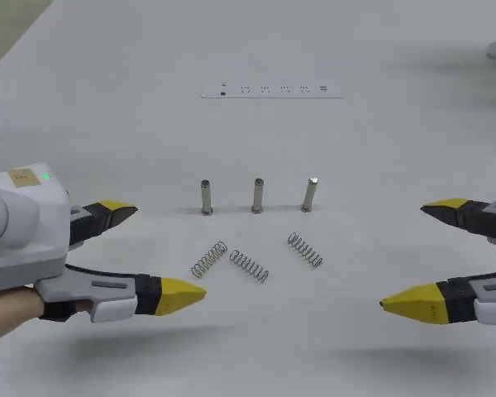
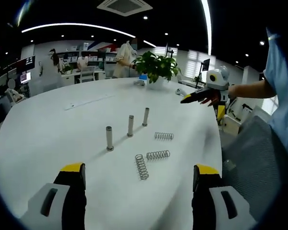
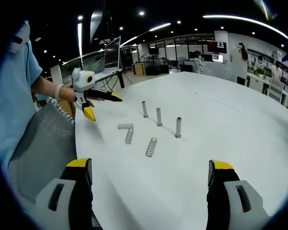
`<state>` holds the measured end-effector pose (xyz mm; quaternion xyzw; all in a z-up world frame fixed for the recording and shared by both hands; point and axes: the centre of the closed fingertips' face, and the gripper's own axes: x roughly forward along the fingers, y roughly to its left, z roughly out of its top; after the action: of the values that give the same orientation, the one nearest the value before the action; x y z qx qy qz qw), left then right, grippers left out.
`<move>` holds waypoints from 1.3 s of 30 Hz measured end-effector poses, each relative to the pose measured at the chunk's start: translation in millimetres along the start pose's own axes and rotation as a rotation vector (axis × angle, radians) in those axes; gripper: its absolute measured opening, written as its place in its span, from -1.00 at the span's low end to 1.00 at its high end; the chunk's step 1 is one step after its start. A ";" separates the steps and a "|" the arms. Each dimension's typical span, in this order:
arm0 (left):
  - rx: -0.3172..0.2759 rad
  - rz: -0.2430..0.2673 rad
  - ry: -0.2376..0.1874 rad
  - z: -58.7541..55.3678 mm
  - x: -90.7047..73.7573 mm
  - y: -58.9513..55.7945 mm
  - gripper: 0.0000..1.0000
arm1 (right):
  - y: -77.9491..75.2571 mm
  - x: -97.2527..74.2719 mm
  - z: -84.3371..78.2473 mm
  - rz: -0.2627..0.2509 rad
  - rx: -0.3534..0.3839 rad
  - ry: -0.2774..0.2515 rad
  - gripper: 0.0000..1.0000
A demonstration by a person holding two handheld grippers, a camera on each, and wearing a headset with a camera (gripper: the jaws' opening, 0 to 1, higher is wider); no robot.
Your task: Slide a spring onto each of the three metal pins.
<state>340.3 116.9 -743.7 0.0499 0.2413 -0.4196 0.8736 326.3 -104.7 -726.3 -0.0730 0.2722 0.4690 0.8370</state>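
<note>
So we're basically at square one here, nothing is done yet. In the head view the three pins stand upright in a row on the white table (image 1: 372, 149): the left pin (image 1: 207, 198), the middle pin (image 1: 258, 196) and the right pin (image 1: 309, 194). All three are bare, with no coil on any of them. The springs all lie flat on the table just in front of that row. The left spring (image 1: 208, 260) sits at an angle below the left pin. The middle spring (image 1: 249, 265) has one end close to it, and we can't tell if those two touch. The right spring (image 1: 304, 249) lies a bit apart, below the right pin. Our left gripper (image 1: 169, 250) hovers off to the left of the springs with its jaws spread wide and nothing between them. Our right gripper (image 1: 402, 256) is over on the far side, well apart from the right spring, and it's also wide open and empty. Further back there's a label strip (image 1: 273, 89) on the table, which doesn't seem to matter for the job. So we reckon the whole task is left: three springs to pick up and three pins to thread. Our guess is the fiddly bit will be pinching such thin coils off a flat surface without them rolling away.
</note>
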 end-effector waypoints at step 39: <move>0.155 0.026 0.019 -28.7 36.0 -5.8 -0.48 | -0.6 -3.8 -6.6 -0.013 0.031 -0.005 0.99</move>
<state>344.1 96.0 -784.9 0.1246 0.2155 -0.4251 0.8702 322.7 -110.3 -730.0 -0.0607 0.2766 0.4596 0.8418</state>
